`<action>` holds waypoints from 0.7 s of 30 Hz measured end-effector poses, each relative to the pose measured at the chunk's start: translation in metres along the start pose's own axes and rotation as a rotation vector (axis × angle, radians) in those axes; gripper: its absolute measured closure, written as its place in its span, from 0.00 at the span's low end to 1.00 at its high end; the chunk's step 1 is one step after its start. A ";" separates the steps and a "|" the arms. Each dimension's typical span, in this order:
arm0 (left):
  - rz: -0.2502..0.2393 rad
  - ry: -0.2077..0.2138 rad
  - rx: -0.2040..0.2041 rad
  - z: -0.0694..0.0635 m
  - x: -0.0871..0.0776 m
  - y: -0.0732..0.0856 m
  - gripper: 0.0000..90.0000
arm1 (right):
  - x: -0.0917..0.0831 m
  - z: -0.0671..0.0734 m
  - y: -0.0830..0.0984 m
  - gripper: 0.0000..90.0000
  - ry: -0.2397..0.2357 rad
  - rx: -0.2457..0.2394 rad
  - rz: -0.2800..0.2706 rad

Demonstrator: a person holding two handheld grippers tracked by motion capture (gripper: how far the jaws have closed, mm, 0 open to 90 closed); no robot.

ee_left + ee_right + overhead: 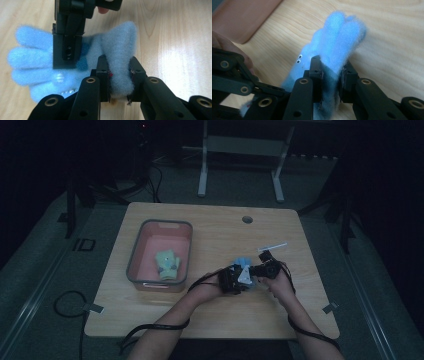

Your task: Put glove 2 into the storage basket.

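At the left side of the wooden table (210, 227) stands a grey bin (186, 251) with a pink inside, and a green glove (167, 264) lies on its floor. To the right of the bin, near the middle of the table, the two hands meet.

The left gripper (234, 278) is clamped on the blue glove (243, 262). In the left gripper view its jaws press the fluffy cuff end of the blue glove (120, 62) from both sides, and the fabric bulges between the pads. The four glove fingers (23, 60) spread to the left in this view, over the table wood. The other gripper reaches in from the top of this view and covers the middle of the glove.

The right gripper (264, 269) is just beside the left one, almost touching it. In the right gripper view its jaws are closed on the blue glove (337, 37) as well; the soft material is squeezed between the pads and the glove fingers point up and away. Two small printed eyes (299, 58) are visible on the glove's left edge. A white strip (273, 246) lies on the table just behind the right gripper.
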State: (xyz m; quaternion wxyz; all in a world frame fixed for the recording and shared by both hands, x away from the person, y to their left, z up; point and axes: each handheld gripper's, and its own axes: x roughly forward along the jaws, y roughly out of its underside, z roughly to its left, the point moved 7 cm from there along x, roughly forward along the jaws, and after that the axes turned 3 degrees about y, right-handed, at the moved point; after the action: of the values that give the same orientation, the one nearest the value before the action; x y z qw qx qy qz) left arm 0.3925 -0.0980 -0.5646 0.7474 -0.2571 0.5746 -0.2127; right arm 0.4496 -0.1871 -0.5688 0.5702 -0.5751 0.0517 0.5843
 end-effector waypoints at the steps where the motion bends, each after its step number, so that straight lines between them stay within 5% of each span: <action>1: 0.002 -0.006 0.001 0.001 -0.004 -0.001 0.84 | -0.002 0.002 -0.003 0.84 -0.009 0.000 -0.008; 21: 0.031 -0.085 -0.007 0.022 -0.081 0.003 0.84 | -0.015 0.056 -0.062 0.85 -0.017 -0.127 -0.064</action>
State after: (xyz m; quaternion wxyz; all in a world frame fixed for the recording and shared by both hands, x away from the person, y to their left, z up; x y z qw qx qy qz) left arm 0.3934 -0.0432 -0.5017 0.7735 -0.2597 0.5468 -0.1879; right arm 0.4557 -0.1350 -0.5027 0.5515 -0.6064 -0.0089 0.5728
